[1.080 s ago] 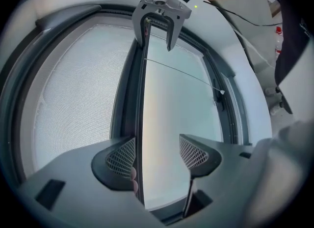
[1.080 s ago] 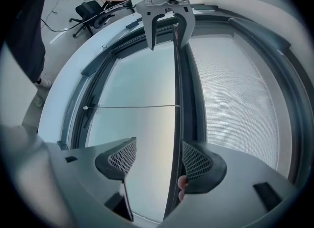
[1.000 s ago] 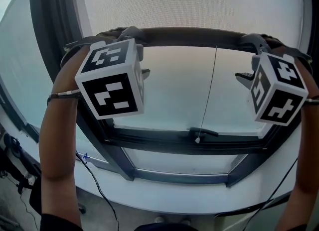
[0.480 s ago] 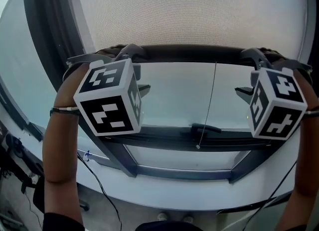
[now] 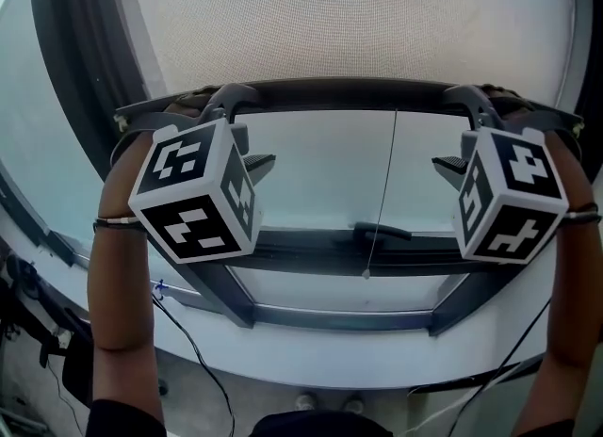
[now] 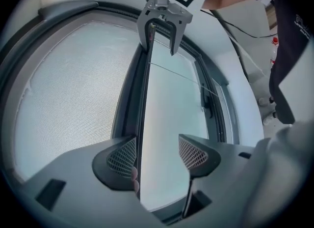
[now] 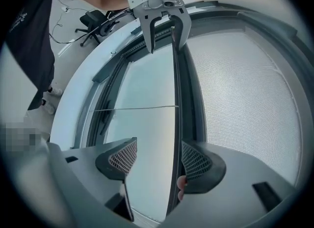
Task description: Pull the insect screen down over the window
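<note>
Mesh of the insect screen (image 5: 349, 21), pale grey and taut, is seen over the upper part of the window (image 5: 311, 176), ending in a dark bottom bar (image 5: 349, 94) from which a thin pull cord (image 5: 382, 195) hangs. The pull-down is judged about half done: glass is left bare down to the lower frame (image 5: 358, 317). The bar is straddled near each end by the left claw (image 6: 156, 154) and the right claw (image 7: 156, 157), both released, jaws apart, the bar lying against one jaw only. An even downward draw on both ends is called for next, so that the bar is held level.
</note>
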Tool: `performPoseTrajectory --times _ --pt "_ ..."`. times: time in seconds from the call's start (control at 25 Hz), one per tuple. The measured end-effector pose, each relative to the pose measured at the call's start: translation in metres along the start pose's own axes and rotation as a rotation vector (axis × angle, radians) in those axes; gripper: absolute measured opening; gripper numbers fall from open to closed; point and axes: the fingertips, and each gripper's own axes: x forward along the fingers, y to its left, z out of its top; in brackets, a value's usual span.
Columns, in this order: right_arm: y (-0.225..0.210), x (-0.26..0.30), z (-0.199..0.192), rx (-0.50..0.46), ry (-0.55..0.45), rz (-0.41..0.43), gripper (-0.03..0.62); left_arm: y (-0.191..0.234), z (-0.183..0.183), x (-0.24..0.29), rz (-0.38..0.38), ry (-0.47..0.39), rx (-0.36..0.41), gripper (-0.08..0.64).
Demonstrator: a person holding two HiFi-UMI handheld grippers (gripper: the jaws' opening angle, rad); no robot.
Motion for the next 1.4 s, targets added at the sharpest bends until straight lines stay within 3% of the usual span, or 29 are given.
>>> performPoseTrajectory --times 0.24,0.6,0.8,1.0,1.16,1.4 --pt "0.034 0.010 0.004 0.005 -0.001 0.101 0.290 -0.033 -0.006 0.015 -0.030 0.033 0.008 0.275" --pt "0.066 0.030 0.003 0.057 -0.014 0.041 0.290 -0.065 -0.010 0.034 -0.017 0.072 0.010 0.275" --pt "0.095 0.045 0.006 0.075 -0.011 0.043 0.290 -0.096 -0.013 0.047 -0.055 0.034 -0.006 0.275" --pt "0.121 0.061 0.006 0.106 -0.017 -0.010 0.290 -0.121 -0.015 0.062 -0.016 0.007 -0.044 0.275" --pt "0.145 0.075 0.006 0.133 -0.004 0.031 0.290 -0.144 -0.018 0.078 -0.044 0.010 -0.059 0.275" --pt "0.183 0.093 0.004 0.074 0.054 0.044 0.290 -0.179 -0.020 0.096 -0.073 0.027 -0.089 0.275"
